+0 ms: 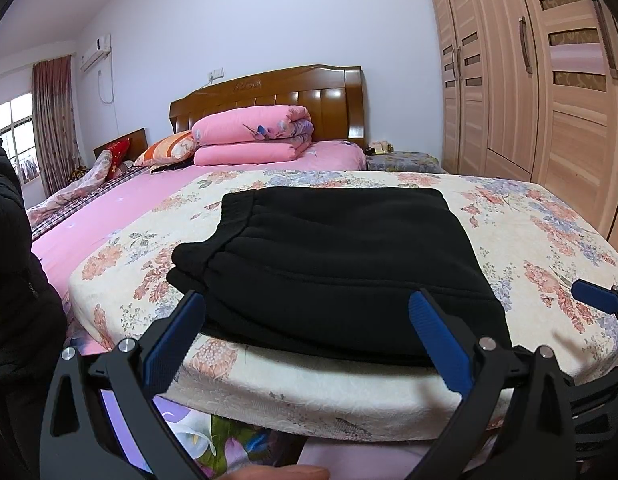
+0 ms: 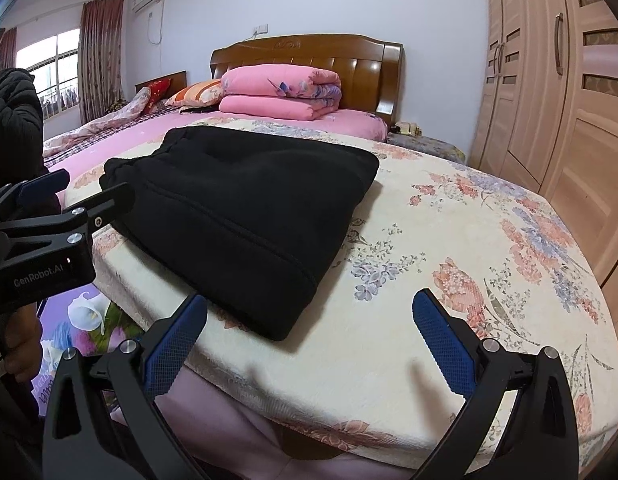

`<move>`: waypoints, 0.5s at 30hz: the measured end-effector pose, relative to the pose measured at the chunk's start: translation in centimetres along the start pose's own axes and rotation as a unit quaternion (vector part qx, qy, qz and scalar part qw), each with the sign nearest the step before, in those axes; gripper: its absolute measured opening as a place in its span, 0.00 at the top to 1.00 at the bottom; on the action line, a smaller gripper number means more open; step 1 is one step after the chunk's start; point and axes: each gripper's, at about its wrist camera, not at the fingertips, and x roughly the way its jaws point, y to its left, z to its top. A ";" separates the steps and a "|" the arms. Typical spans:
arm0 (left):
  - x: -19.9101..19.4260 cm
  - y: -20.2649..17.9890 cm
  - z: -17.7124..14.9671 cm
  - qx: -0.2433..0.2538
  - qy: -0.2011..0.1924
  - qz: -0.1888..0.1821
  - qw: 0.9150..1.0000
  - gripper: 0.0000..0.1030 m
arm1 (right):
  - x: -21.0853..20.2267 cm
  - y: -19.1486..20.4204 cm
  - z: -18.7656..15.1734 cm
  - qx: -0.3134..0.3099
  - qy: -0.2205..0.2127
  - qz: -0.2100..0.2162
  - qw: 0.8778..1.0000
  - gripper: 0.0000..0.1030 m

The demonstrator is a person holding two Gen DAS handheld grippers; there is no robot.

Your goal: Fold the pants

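Centre frame, on the floral bed point(image 1: 509, 240): folded black pants point(image 1: 333, 264). Left gripper point(image 1: 309, 308) at the near hem, jaws spread, empty. Right gripper point(image 2: 313, 312) lower frame, spread, empty.

Folded pants point(image 1: 333, 264) are laid on a floral pad point(image 1: 529, 248) at the bed's near end. A folded quilt point(image 1: 251, 136) is stacked far behind, before the headboard point(image 1: 269, 92). A wardrobe point(image 1: 549, 92) stands right; possibly a nightstand point(image 1: 401, 160) between.

Matt fleecy black pants point(image 1: 341, 264), glossy wooden headboard point(image 1: 269, 96) — soft floral cloth mattress cover point(image 2: 449, 240)
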 end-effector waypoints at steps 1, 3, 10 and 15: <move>0.0 0.0 0.0 -0.001 0.001 0.000 1.000 0.01 | 0.0 0.0 0.0 0.000 0.000 0.000 1.000 0.04; 0.0 0.1 -0.1 -0.003 0.002 0.000 1.000 0.01 | 0.0 0.0 0.0 0.000 0.000 0.000 1.000 0.04; 0.1 0.0 -0.1 -0.005 0.005 0.001 1.000 0.01 | 0.0 0.0 0.0 0.000 0.001 0.000 1.000 0.04; 0.1 -0.1 -0.1 -0.005 0.006 0.002 1.000 0.01 | 0.1 0.0 -0.1 0.000 0.002 0.001 1.000 0.04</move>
